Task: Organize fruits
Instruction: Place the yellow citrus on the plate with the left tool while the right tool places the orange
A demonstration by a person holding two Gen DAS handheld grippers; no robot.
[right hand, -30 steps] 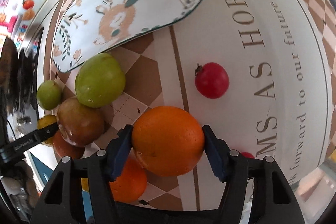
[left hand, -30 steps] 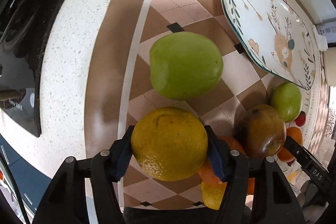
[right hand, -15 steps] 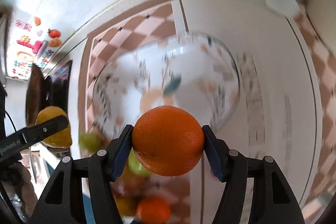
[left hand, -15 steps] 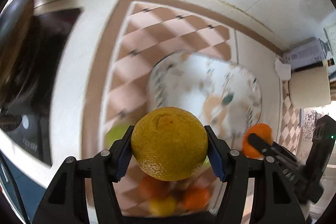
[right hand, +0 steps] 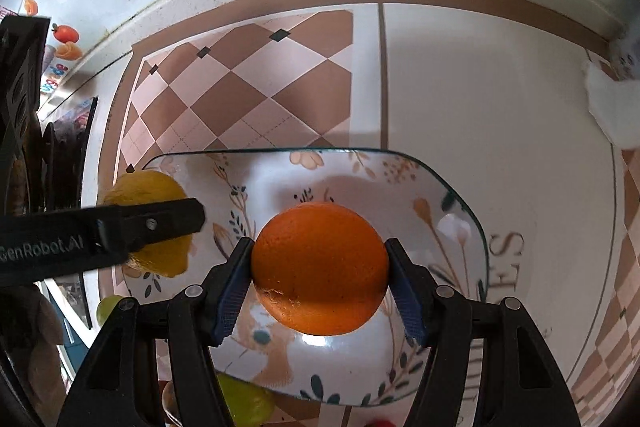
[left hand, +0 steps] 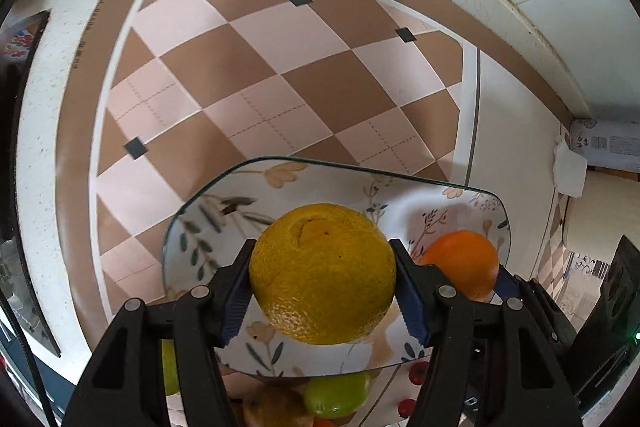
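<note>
We've swung both loads off the fruit pile — left gripper [left hand: 322, 279] clamps a yellow-green dimpled citrus [left hand: 322, 273], right gripper [right hand: 320, 273] a smooth orange [right hand: 320, 267], now over the floral glass plate [right hand: 400, 171]; 2 drops next.

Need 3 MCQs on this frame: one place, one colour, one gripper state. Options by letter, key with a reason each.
1. Where is the orange in the right gripper?
A. above the floral plate
B. resting on the checked mat
C. beside the green fruit

2. What colour is the fruit in the left gripper?
A. red
B. yellow
C. green

3. How is the left gripper?
A. open, nothing held
B. shut with nothing between its pads
C. shut on a fruit

Key:
1 A, the plate lies behind and under it in the right wrist view.
2 B, the yellow citrus sits between the blue pads.
3 C, both pads press its sides.
</note>
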